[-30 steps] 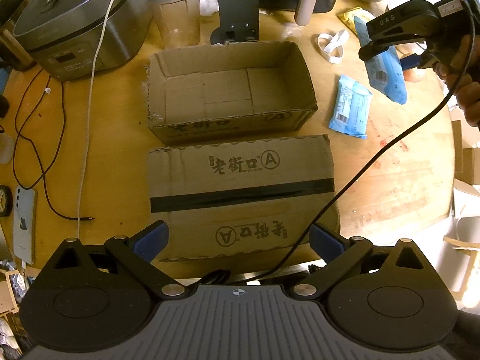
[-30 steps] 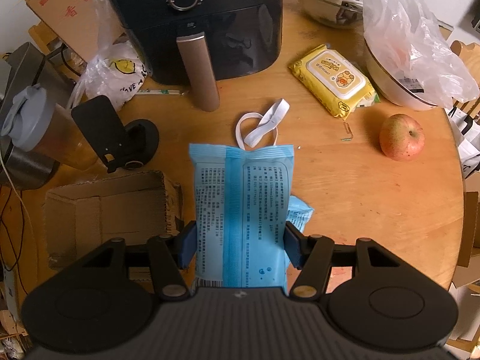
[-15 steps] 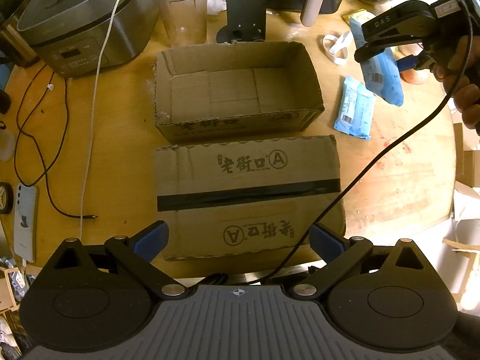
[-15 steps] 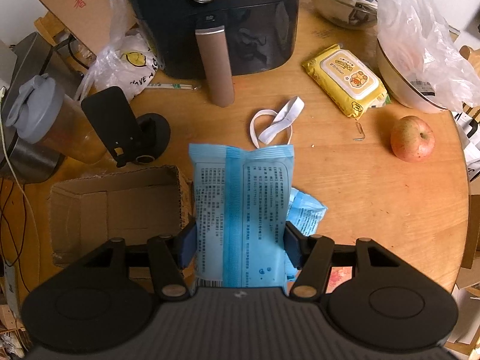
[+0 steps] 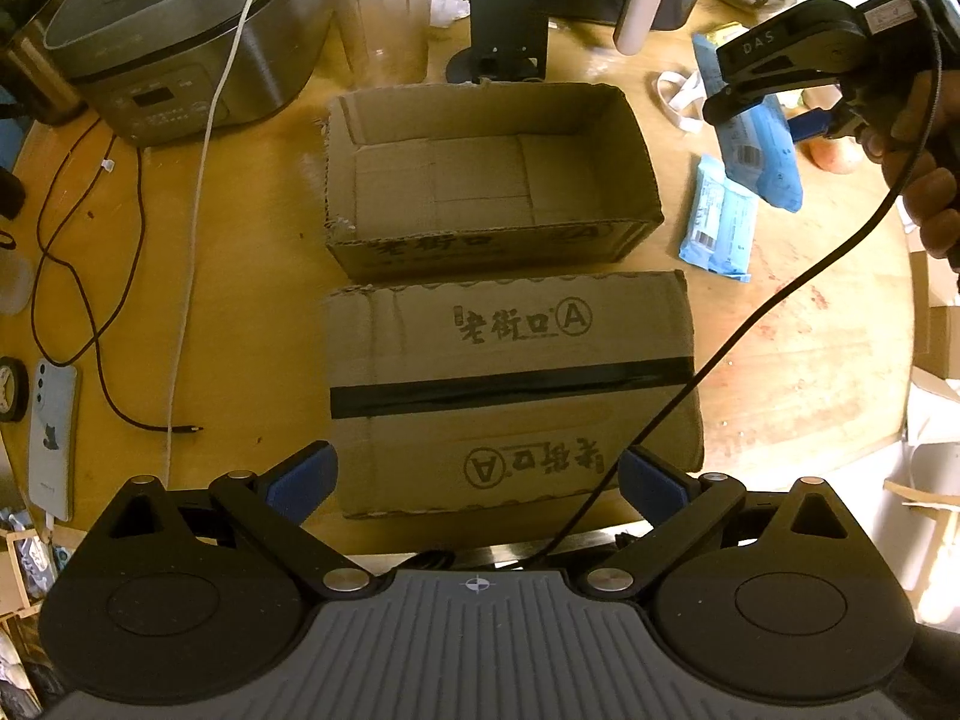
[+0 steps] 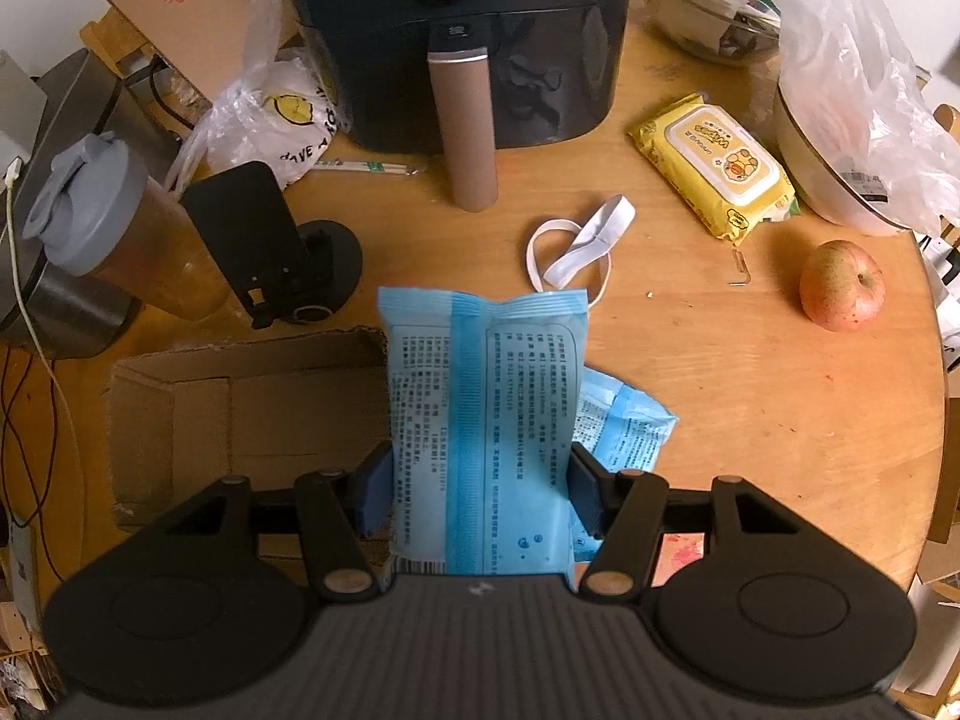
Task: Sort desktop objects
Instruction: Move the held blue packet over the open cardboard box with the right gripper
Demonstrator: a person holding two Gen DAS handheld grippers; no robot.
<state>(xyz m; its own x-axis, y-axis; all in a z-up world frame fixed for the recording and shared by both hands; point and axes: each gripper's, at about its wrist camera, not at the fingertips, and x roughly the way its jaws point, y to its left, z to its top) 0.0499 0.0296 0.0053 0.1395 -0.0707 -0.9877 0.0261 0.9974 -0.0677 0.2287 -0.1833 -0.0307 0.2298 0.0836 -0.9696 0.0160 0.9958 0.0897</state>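
My right gripper (image 6: 480, 486) is shut on a light blue packet (image 6: 480, 396) that hangs upright with its printed back toward the camera. It hovers by the right end of the open cardboard box (image 6: 252, 414). A second blue packet (image 6: 624, 426) lies on the table beneath it. In the left wrist view the right gripper (image 5: 774, 120) holds the blue packet (image 5: 762, 150) up right of the open box (image 5: 486, 174), above the other packet (image 5: 720, 222). My left gripper (image 5: 478, 474) stands open over the near edge of a taped, closed carton (image 5: 510, 384).
On the round wooden table are an apple (image 6: 840, 285), a yellow wipes pack (image 6: 717, 165), a white strap (image 6: 576, 246), an air fryer (image 6: 456, 30), a black phone stand (image 6: 270, 246) and a shaker bottle (image 6: 102, 222). A rice cooker (image 5: 180, 42), cables and a phone (image 5: 54, 432) sit at left.
My right gripper has carried the blue packet leftward, closer to the open box, which now shows more in its view. The left gripper has stayed open and nearly still.
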